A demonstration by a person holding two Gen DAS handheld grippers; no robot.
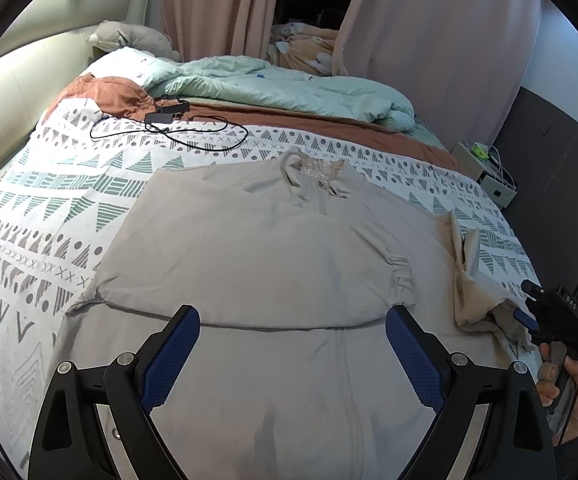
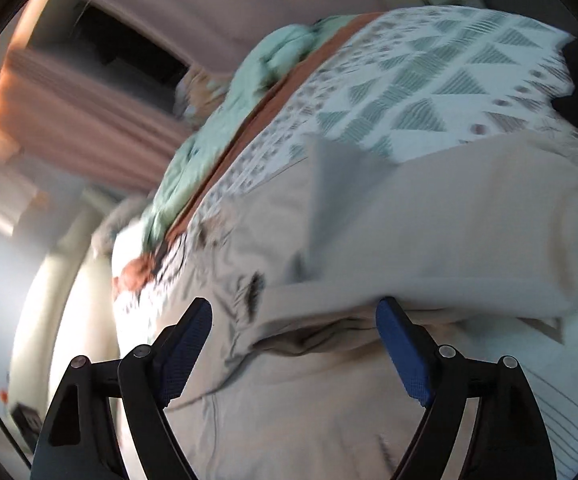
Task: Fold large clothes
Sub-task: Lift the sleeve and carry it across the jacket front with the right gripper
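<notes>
1. Lying across the near half of the patterned bedspread (image 1: 49, 208), the beige zip-up garment (image 1: 257, 240) has its collar toward the bed's far edge and its top part folded down over the front, making a crease just ahead of the left gripper (image 1: 292, 322).
2. Left gripper's jaws are spread wide above the garment, pinching nothing.
3. Right gripper (image 2: 294, 320) also has its jaws spread; a bunched fold of the garment lies between them, but blur hides whether the cloth touches either pad.
4. Around: a black cable with adapter (image 1: 169, 124) near the bedspread's far left corner, a mint duvet (image 1: 273, 84) and rust blanket (image 1: 117, 94) beyond, pink curtains (image 1: 217, 8), and a bedside unit (image 1: 485, 172) off the right edge.
5. Only the left view shows the hand (image 1: 561, 376) holding the right gripper beside a raised, crumpled sleeve (image 1: 473, 280).
</notes>
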